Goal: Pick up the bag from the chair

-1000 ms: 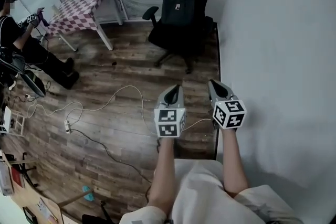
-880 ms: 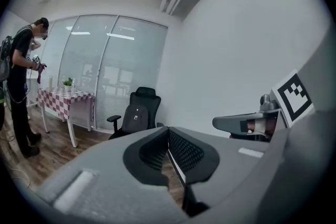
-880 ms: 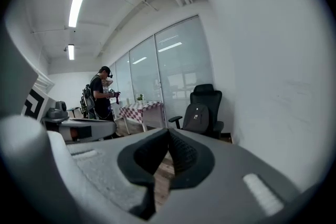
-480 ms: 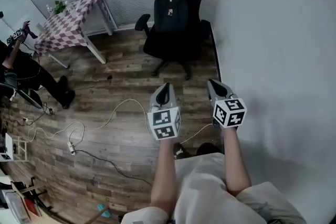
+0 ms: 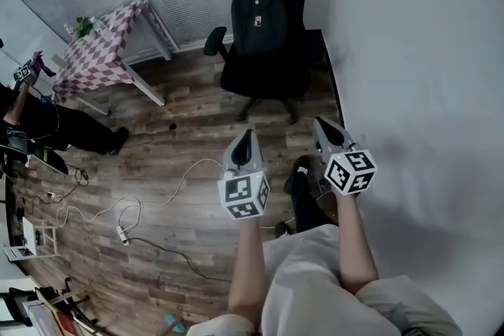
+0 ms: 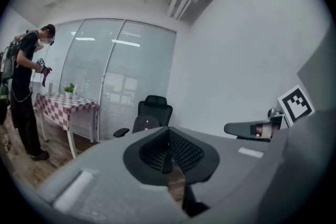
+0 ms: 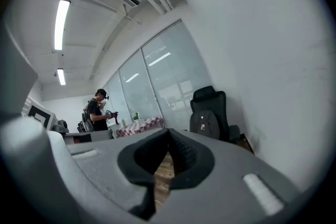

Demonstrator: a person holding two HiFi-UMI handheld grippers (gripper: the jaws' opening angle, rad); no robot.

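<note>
A dark backpack [image 5: 257, 18] stands upright on the seat of a black office chair [image 5: 272, 67] by the white wall. It also shows small and far off in the left gripper view, the backpack [image 6: 145, 124] against the chair [image 6: 155, 106], and in the right gripper view, the backpack [image 7: 203, 123] on the chair [image 7: 212, 100]. My left gripper [image 5: 247, 135] and right gripper [image 5: 318, 124] are held side by side, well short of the chair, both pointing at it. Each has its jaws shut with nothing between them: left gripper [image 6: 168, 129], right gripper [image 7: 168, 130].
A checkered table [image 5: 101, 51] with a small plant [image 5: 82, 26] stands by the glass wall at back left. Another person [image 5: 35, 118] is at the left edge. Cables [image 5: 126, 208] trail over the wood floor. A white wall [image 5: 417, 75] runs along the right.
The chair with the backpack has come nearer and more central in the head view. Both grippers stay shut out in front. The other person has shifted at the left edge.
</note>
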